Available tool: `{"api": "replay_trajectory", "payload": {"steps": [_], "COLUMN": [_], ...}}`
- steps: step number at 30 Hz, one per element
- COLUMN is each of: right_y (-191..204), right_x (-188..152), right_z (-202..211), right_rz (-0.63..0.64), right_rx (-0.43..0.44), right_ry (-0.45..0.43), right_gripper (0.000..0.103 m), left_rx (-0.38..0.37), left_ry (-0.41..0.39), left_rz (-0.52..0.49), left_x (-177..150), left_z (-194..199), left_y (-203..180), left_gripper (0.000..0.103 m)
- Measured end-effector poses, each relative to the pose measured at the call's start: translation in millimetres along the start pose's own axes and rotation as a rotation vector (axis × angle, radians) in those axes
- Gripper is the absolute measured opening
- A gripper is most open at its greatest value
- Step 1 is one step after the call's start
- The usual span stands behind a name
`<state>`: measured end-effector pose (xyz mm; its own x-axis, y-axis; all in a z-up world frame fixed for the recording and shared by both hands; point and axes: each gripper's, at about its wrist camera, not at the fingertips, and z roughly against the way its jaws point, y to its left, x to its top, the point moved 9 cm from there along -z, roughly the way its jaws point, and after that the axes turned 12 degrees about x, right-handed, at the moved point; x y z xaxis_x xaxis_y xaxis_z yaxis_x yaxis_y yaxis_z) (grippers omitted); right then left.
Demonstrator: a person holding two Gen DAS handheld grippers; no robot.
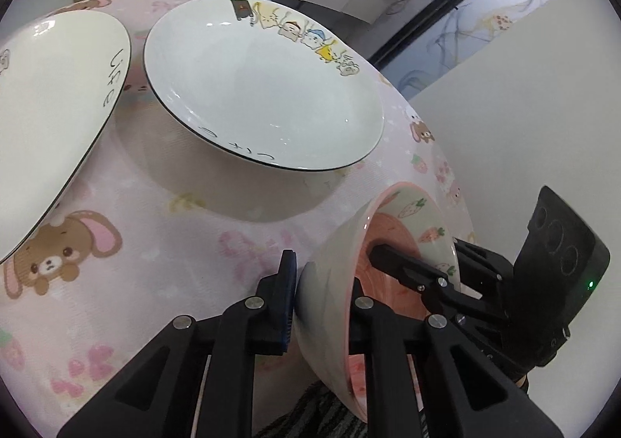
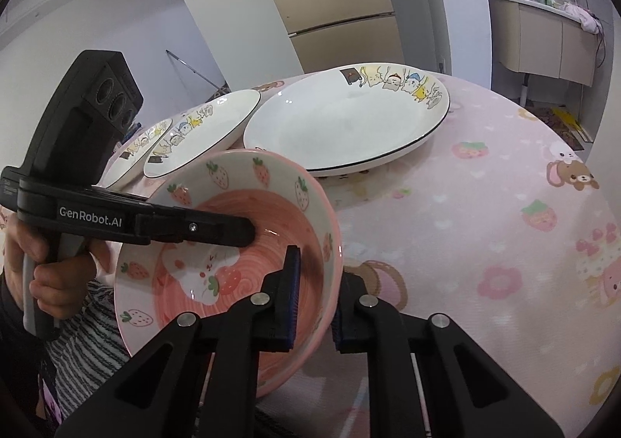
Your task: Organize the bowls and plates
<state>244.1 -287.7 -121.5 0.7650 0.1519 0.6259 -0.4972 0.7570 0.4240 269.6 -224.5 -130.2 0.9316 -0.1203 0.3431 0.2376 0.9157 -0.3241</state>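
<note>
Both grippers, left (image 1: 324,298) and right (image 2: 312,296), pinch opposite walls of the pink bowl (image 2: 233,267), held tilted above the counter (image 2: 485,228) edge; glazed, slippery, breakable, best gripped at the rim.

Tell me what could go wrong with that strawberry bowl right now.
1. Both grippers pinch the pink bowl by its wall, the left gripper and the right gripper on opposite sides; pulling apart could crack or drop it.
2. It hangs tilted at the table edge, off the surface, so a slip likely means a fall.
</note>
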Motion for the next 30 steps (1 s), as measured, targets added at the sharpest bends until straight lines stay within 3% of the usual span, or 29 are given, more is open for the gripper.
{"api": "replay_trajectory", "payload": {"steps": [5,10,14,18,22,30], "right_y": [-5,3,25,69,118,215], "right_x": [0,9,34,63,85,114], "right_z": [0,8,23,33,30,11], "right_rz": [-0.041,-0.026,-0.017,0.060,0.134,0.279], "right_rx": [0.028,0.044,0.089,0.089,0.113,0.198], "right_ry": [-0.002,-0.028,-0.085,-0.138,-0.178,-0.219], "right_gripper": [0.009,0.008,0.009,0.009,0.009,0.010], "left_rx": [0.049,0.034,0.068,0.083,0.148,0.192], "left_ry": [-0.066,-0.081,-0.199,-0.342,-0.487,-0.658], "left_rz": [-0.043,-0.044,-0.084,-0.042,-0.031,0.069], "left_x": [-4,-1,6,9,2,-24], "left_z": [5,18,63,119,173,265], "left_y": [-5,-6,-10,2,20,77], "left_gripper": [0.013,0.013,0.013,0.013,0.013,0.013]}}
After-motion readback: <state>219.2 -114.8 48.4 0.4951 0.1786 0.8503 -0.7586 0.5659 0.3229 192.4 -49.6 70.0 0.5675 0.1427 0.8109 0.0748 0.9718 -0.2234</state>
